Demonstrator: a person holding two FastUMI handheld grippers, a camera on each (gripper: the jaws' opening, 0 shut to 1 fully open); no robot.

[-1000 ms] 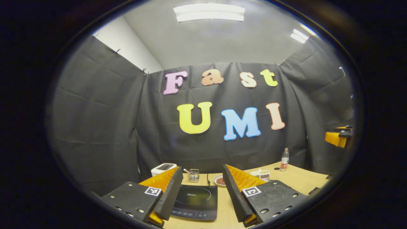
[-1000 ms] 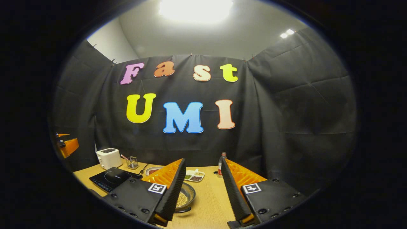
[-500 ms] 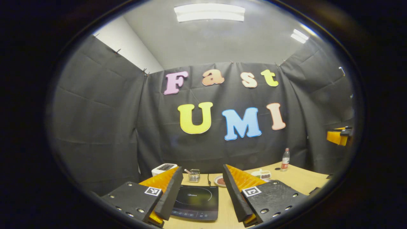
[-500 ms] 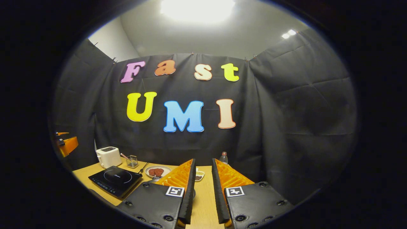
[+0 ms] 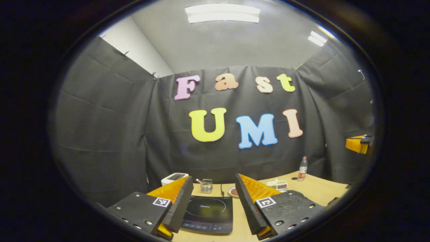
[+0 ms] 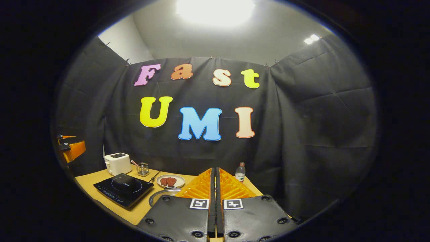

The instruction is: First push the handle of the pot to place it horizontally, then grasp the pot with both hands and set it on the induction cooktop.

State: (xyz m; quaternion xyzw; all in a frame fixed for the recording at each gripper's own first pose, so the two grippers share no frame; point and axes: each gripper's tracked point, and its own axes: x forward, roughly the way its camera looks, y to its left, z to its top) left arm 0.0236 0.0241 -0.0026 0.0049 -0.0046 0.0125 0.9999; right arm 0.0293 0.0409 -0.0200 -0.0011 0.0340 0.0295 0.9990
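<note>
The metal pot (image 6: 160,195) shows as a rim on the wooden table (image 6: 87,181), just left of my right gripper (image 6: 215,169); the fingers hide its handle and most of its bowl. That gripper is shut, jaws pressed together with nothing between them, held above the table. The black induction cooktop (image 6: 122,188) lies left of the pot. In the left gripper view the cooktop (image 5: 208,212) sits between the fingers of my left gripper (image 5: 213,177), which is open and empty above it. Each gripper appears at the edge of the other's view: the right gripper (image 5: 357,144) and the left gripper (image 6: 72,149).
Along the back stand a white toaster (image 6: 117,163), a small glass holder (image 6: 142,169), a plate with red food (image 6: 170,181) and a bottle (image 6: 240,172). A divided dish (image 5: 277,184) lies toward the bottle (image 5: 302,168). Black cloth walls enclose the table.
My right gripper's fingers have gone from wide open to fully shut, and its view has swung so the pot now lies left of the fingers. The left gripper has hardly moved.
</note>
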